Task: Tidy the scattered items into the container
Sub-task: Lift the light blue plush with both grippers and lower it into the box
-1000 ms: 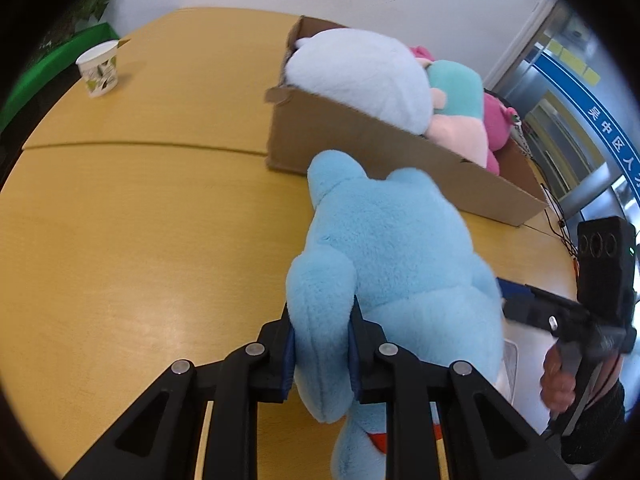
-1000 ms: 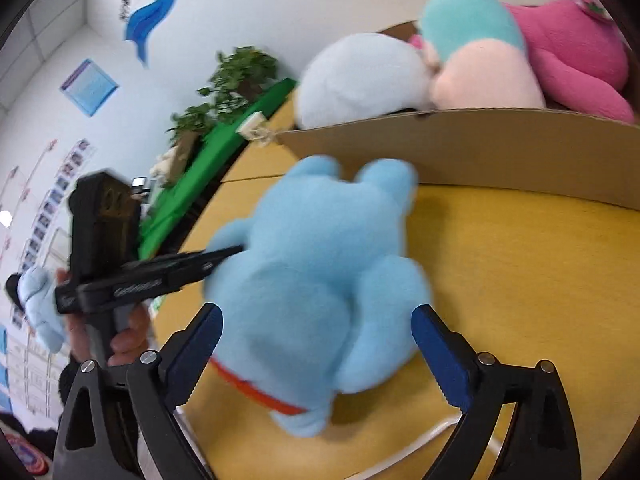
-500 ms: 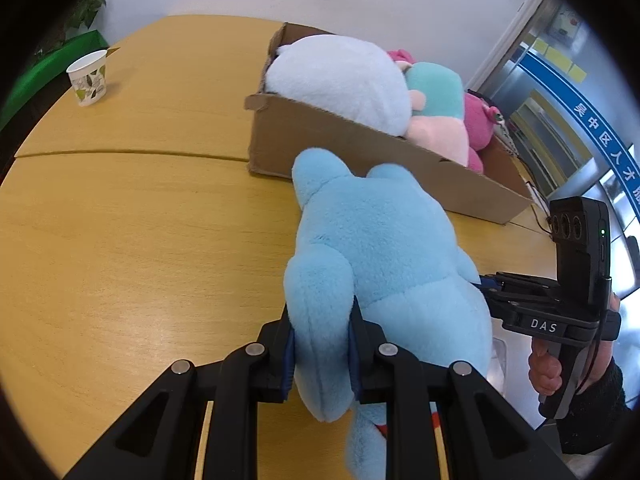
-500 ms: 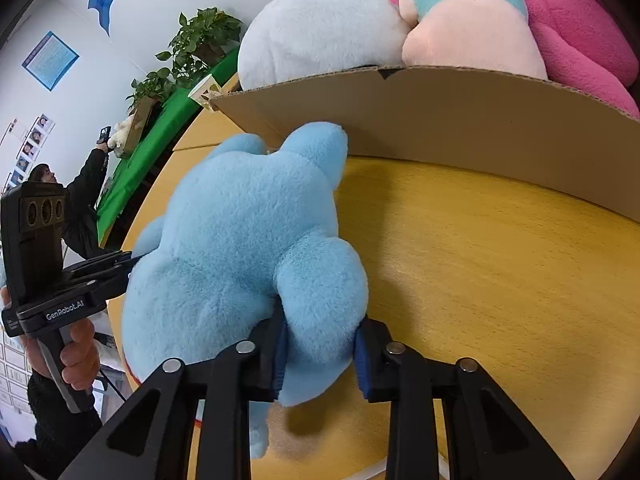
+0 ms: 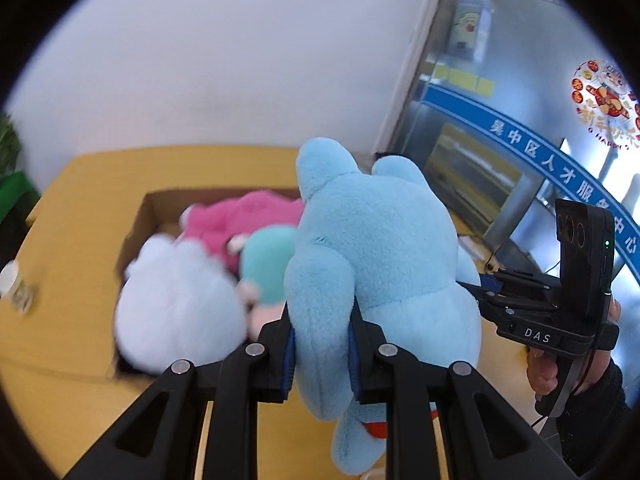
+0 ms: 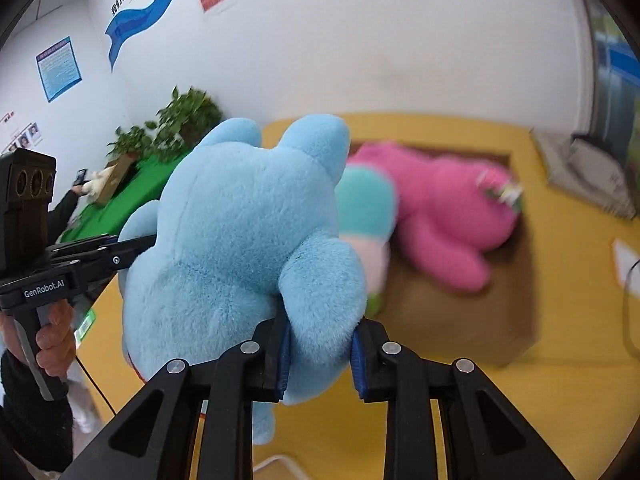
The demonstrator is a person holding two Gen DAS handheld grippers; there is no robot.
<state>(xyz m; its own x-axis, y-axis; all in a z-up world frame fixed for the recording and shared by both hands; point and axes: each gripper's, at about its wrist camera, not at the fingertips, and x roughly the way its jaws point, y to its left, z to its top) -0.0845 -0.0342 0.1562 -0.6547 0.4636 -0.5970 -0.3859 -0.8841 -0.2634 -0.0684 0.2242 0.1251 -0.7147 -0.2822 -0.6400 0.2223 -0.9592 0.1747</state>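
Observation:
A big light-blue plush toy (image 5: 376,264) hangs in the air between both grippers. My left gripper (image 5: 320,354) is shut on one of its limbs. My right gripper (image 6: 320,354) is shut on another limb of the same toy (image 6: 240,240). Below and beyond it is the cardboard box (image 5: 138,224), also in the right wrist view (image 6: 448,320). The box holds a white plush (image 5: 176,300), a teal and pink plush (image 5: 266,268) and a magenta plush (image 6: 444,212).
The yellow wooden table (image 5: 52,340) carries a paper cup (image 5: 16,288) at the left. A grey bag (image 6: 584,176) and white paper lie right of the box. Green-covered tables with potted plants (image 6: 180,124) stand beyond the left edge.
Both grippers have lifted the blue plush off the table and raised it above the box's near wall. The right gripper, open a second ago, closed on a limb.

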